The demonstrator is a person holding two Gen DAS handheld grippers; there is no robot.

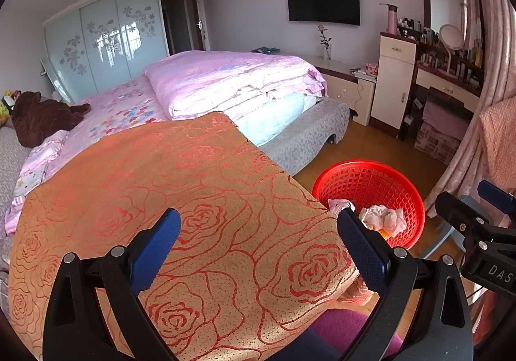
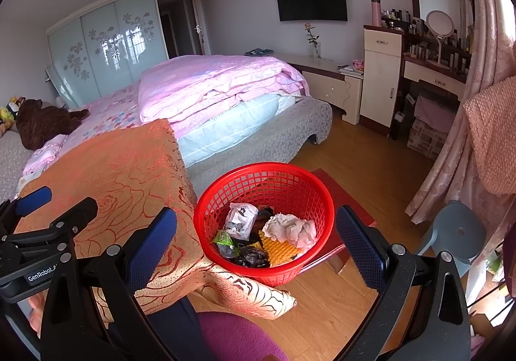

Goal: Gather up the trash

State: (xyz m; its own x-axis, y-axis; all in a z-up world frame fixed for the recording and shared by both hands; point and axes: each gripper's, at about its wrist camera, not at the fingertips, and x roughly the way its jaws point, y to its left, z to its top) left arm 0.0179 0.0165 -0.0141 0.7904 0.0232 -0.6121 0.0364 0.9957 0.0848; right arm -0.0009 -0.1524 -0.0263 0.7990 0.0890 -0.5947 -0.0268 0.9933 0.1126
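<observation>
A red mesh basket (image 2: 290, 180) stands on a low red stool (image 2: 351, 196) beside the bed; it also shows in the left wrist view (image 1: 361, 180). Inside it lie a crumpled white tissue (image 2: 290, 227), a clear plastic wrapper (image 2: 240, 219), a green packet (image 2: 224, 240), a black bag (image 2: 251, 256) and a yellow waffle piece (image 2: 279, 249). My right gripper (image 2: 256, 232) is open and empty, held just in front of the basket. My left gripper (image 1: 258, 232) is open and empty above an orange rose-patterned cloth (image 1: 180, 199).
The orange cloth (image 2: 129, 174) covers a surface left of the basket. A bed with a pink quilt (image 2: 219, 83) lies behind. A grey plastic stool (image 2: 458, 232) stands at the right, by a pink curtain (image 2: 451, 148). A dressing table (image 2: 432, 70) is at the back right.
</observation>
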